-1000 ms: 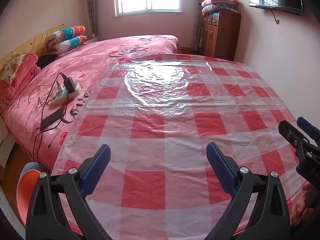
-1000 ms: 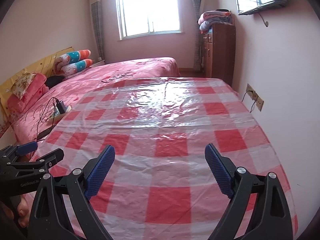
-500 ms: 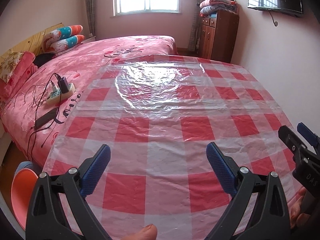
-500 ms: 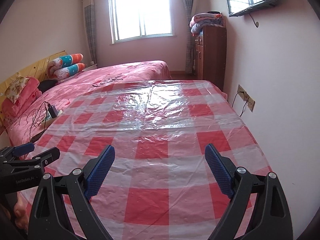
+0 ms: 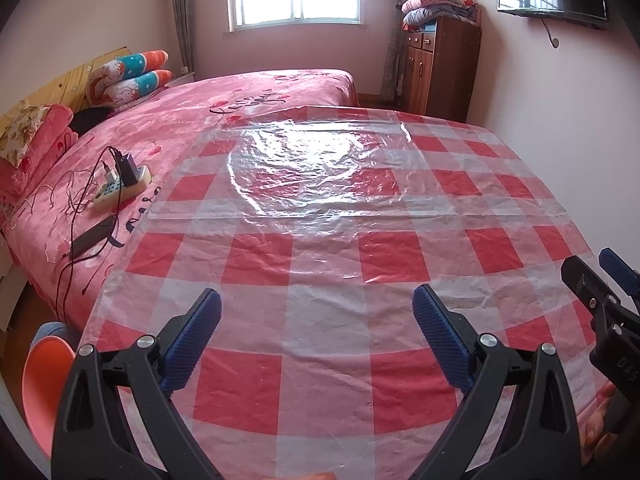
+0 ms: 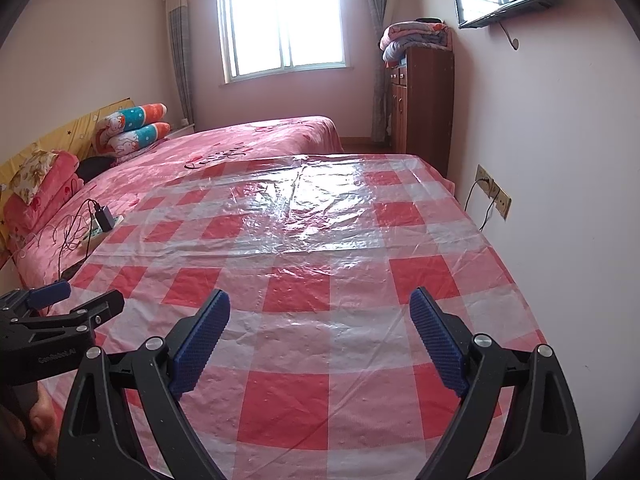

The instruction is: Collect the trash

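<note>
A red-and-white checked plastic sheet [image 5: 320, 248] covers a table in front of me; it also fills the right wrist view [image 6: 320, 264]. No loose trash shows on it. My left gripper [image 5: 316, 332] is open and empty above the sheet's near edge. My right gripper [image 6: 320, 332] is open and empty over the same edge, to the right of the left one. The right gripper shows at the right edge of the left wrist view [image 5: 600, 284]. The left gripper shows at the left edge of the right wrist view [image 6: 68, 304].
A pink bed [image 5: 168, 140] adjoins the table's left side, with a power strip and cables [image 5: 120, 184] and a dark phone [image 5: 92, 236]. An orange basin [image 5: 40, 384] sits low at left. A wooden cabinet [image 6: 424, 104] and a wall with sockets [image 6: 494, 194] stand to the right.
Both cameras have pulled back and tilted up a little, so more of the room and table shows. Both grippers stay open and empty.
</note>
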Available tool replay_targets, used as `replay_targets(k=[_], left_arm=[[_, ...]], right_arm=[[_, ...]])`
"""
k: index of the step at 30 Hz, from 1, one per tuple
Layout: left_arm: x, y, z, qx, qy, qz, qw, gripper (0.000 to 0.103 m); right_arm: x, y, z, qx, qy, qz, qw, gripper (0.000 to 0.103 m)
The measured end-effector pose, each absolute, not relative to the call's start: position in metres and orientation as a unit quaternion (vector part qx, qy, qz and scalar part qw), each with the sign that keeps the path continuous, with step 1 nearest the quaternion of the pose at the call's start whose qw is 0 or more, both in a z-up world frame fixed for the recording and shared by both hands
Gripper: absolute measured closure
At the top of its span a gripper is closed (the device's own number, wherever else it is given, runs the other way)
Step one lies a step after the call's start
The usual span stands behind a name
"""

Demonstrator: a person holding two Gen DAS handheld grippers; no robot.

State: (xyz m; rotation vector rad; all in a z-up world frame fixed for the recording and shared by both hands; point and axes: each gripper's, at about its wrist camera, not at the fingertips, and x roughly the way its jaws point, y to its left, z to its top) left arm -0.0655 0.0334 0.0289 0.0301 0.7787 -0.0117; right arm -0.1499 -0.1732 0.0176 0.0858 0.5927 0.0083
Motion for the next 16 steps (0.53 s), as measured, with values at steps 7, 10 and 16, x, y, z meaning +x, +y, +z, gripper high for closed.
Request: replay_targets(k=[7,10,16], left_arm=[[-0.054,0.028,0.018,0.014,0.398,-0.006,0.917,0.006],[-0.044,0.023,0.010,0.019,0.418,-0.005,0.908,0.006],[-0.018,0.011,-0.005,0.017,0.453,-0.003,0.891,0.006]], right_arm=[[-0.138,-0.182,0.013,0.062,0.317,0.012,0.947,0.010],[-0.126,-0.189,0.009,0.070,0.341,0.010,0.937,0.009],[-0.095,-0.199,-0.005,0.070,0.404,-0.012,0.912,0.009]])
